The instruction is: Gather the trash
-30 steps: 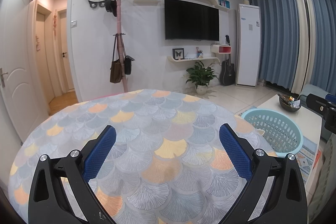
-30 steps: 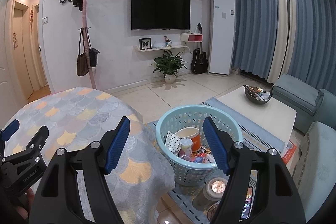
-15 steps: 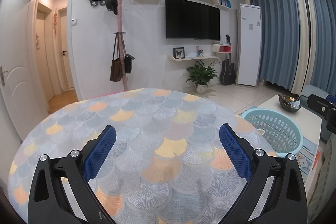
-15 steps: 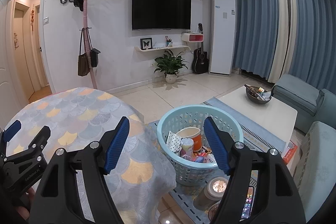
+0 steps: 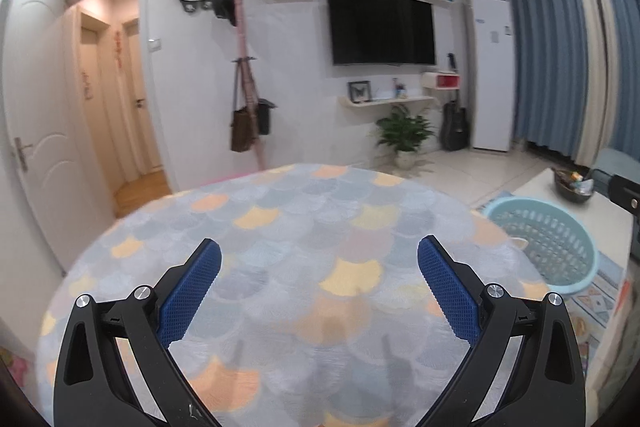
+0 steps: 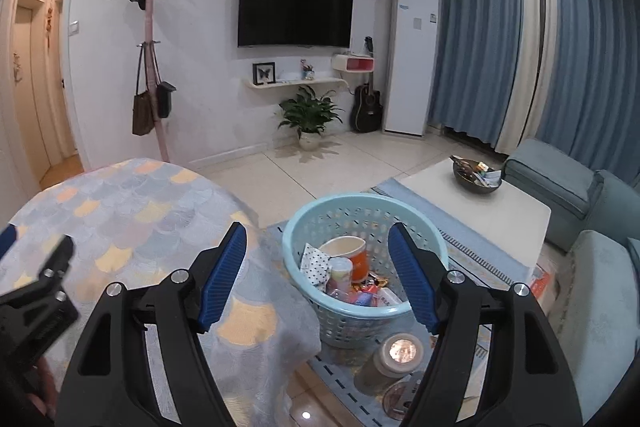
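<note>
I'm holding my left gripper (image 5: 319, 281) over the round table (image 5: 280, 227) with the scale-patterned cloth, its blue pads spread wide with nothing between them. To the right, I'm hovering my right gripper (image 6: 316, 277) past the table's edge, its fingers gaping just as wide and gripping nothing. Below and beyond it, the light-blue laundry basket (image 6: 316, 223) is sitting on the rug just beside the table, and the trash is lying inside: an orange-and-white paper cup (image 6: 346, 253), a polka-dot wrapper (image 6: 316, 263), a small can and bright wrappers. A lidded jar (image 6: 390, 357) is standing near the basket. Farther right, a dark bowl (image 6: 476, 177) is resting on the white coffee table (image 6: 480, 211).
</note>
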`<action>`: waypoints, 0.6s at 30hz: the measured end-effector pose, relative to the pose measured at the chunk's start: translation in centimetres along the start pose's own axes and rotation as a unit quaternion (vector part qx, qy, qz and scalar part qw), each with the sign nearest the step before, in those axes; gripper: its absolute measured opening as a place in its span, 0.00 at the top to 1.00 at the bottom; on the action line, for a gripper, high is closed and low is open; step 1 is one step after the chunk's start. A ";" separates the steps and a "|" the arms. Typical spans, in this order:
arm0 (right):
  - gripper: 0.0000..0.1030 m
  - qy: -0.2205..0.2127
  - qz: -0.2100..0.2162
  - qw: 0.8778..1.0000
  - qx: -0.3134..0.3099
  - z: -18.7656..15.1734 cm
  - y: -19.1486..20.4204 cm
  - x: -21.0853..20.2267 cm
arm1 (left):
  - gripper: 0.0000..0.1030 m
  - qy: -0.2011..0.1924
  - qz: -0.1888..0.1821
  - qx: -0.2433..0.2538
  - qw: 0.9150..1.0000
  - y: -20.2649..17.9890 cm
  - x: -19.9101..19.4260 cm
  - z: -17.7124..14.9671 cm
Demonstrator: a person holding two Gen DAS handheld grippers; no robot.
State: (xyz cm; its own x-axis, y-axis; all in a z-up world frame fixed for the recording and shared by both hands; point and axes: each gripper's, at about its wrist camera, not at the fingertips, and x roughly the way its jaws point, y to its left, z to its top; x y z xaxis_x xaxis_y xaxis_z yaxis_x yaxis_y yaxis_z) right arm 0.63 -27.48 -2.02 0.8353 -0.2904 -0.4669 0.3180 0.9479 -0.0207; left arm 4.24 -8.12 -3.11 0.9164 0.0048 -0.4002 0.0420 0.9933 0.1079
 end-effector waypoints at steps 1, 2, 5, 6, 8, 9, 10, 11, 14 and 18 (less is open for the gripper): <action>0.33 0.002 -0.001 1.000 0.001 0.1 0.1 0.0 | 0.07 0.003 -0.002 -0.001 1.000 0.2 -0.1 0.2; 0.33 0.005 0.000 1.000 0.002 0.2 0.2 0.0 | 0.07 0.005 -0.002 -0.003 1.000 0.4 -0.4 0.4; 0.33 0.007 -0.002 1.000 0.001 0.4 0.4 0.0 | 0.07 0.000 0.002 -0.004 1.000 0.8 -1.5 0.8; 0.33 0.007 -0.004 1.000 -0.002 0.4 0.6 -0.1 | 0.07 0.000 0.001 -0.002 1.000 0.9 -1.9 0.9; 0.33 0.005 -0.004 1.000 -0.005 0.4 1.0 -0.3 | 0.07 -0.001 0.008 0.002 1.000 0.9 -2.4 1.1; 0.33 0.004 -0.004 1.000 -0.006 0.5 1.1 -0.5 | 0.07 -0.001 0.006 0.006 1.000 0.9 -2.7 1.1; 0.33 0.004 -0.004 1.000 -0.007 0.7 1.2 -0.3 | 0.07 0.000 0.003 0.011 1.000 0.9 -2.9 1.2; 0.33 0.003 -0.003 1.000 -0.008 0.7 1.4 -0.4 | 0.07 0.002 0.003 0.018 1.000 0.8 -3.2 1.1; 0.33 0.004 -0.007 1.000 -0.014 1.0 2.4 -0.6 | 0.07 0.003 0.016 0.033 0.999 1.2 -3.8 1.3; 0.33 0.000 0.014 1.000 -0.027 1.3 4.4 -1.1 | 0.07 0.009 0.021 0.025 0.999 2.8 -4.5 1.9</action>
State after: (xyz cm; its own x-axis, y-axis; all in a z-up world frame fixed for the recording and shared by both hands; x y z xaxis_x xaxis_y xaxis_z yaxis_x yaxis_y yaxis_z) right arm 1.67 -23.16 -0.42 0.8434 -0.2635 -0.4682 0.2700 0.9613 -0.0546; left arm 0.97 -5.58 0.73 0.9102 0.0499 -0.4112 0.0229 0.9851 0.1702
